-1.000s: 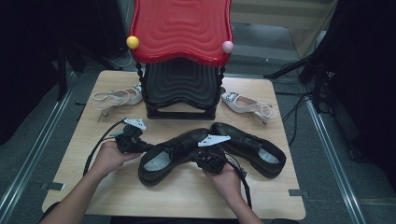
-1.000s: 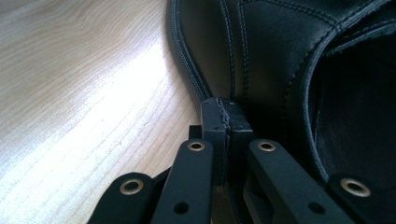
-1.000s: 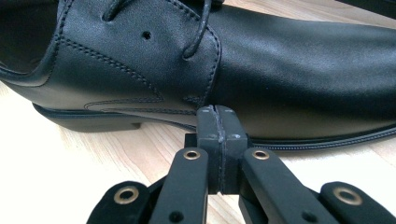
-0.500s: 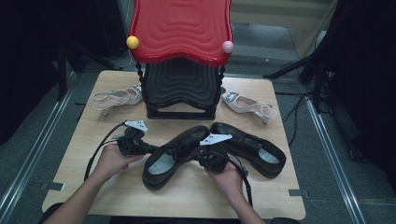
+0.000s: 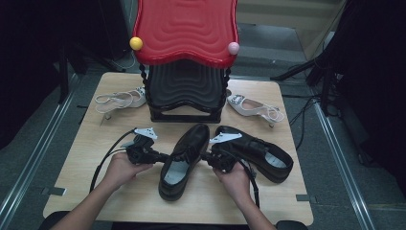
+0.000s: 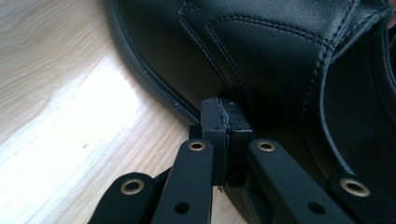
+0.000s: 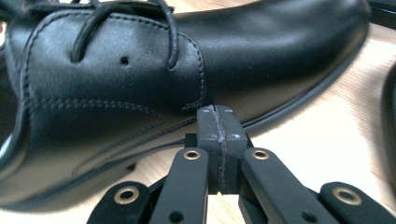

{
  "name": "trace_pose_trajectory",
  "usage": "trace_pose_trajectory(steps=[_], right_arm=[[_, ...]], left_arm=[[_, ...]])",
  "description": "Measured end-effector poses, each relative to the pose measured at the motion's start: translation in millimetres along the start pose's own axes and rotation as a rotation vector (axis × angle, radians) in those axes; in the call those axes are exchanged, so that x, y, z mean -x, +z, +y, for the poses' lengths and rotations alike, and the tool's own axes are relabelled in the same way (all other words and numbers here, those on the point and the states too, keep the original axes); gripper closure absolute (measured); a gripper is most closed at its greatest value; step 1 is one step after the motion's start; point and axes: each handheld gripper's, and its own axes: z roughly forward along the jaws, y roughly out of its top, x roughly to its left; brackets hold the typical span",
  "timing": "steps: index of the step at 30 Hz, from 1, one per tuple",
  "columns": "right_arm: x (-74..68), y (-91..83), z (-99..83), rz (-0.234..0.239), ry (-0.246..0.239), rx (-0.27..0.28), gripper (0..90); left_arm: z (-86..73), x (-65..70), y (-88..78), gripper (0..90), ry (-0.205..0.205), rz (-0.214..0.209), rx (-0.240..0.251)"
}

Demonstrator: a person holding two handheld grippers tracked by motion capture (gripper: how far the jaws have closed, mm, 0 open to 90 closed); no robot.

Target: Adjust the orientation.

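Dark surroundings ring a pale wooden table (image 5: 86, 158), at whose far edge stands a black stepped rack (image 5: 186, 91) under a red wavy top (image 5: 186, 28) that carries a yellow ball (image 5: 136, 43) and a pink ball (image 5: 233, 48). White heeled sandals lie either side of the rack, one at the far left (image 5: 117, 100) and one at the far right (image 5: 253, 108).

Two black lace-up shoes lie on the near half of the table. The nearer black shoe (image 5: 184, 158) sits between the two grippers, its toe pointing away towards the rack and its open heel end towards the person. The left gripper (image 5: 160, 156), held in the person's left hand (image 5: 122, 167), has its jaws pressed flat together with nothing between them; in the left gripper view its closed tips (image 6: 225, 122) meet the shoe's side (image 6: 280, 60) just above the welt, the wood lying to the left of the jaws. The right gripper (image 5: 207, 156), in the right hand (image 5: 237, 179), also has its jaws fully together and empty; in the right gripper view the tips (image 7: 218, 126) sit against the lower side of the same shoe (image 7: 140, 84), just below the laces, with its toe off to the jaws' right. The second black shoe (image 5: 258, 151) lies beyond the right gripper, angled away to the right, apart from both sets of jaws.
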Motion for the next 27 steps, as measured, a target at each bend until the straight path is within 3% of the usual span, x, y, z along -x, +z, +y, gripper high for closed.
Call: trace_pose_trajectory(steps=[8, 21, 27], right_arm=[[4.1, -1.5, 1.1, -0.01, 0.004, -0.004, 90.0], [21.6, -10.8, 1.8, -0.082, 0.042, -0.008, 90.0], [25.3, -13.8, 3.5, -0.082, 0.055, 0.02, 90.0]], left_arm=[[-1.9, 6.0, 6.1, 90.0, -0.029, -0.008, 0.032], [6.3, 26.7, 28.5, 90.0, -0.025, 0.001, 0.065], [9.0, 35.1, 35.9, 90.0, -0.006, 0.012, 0.075]])
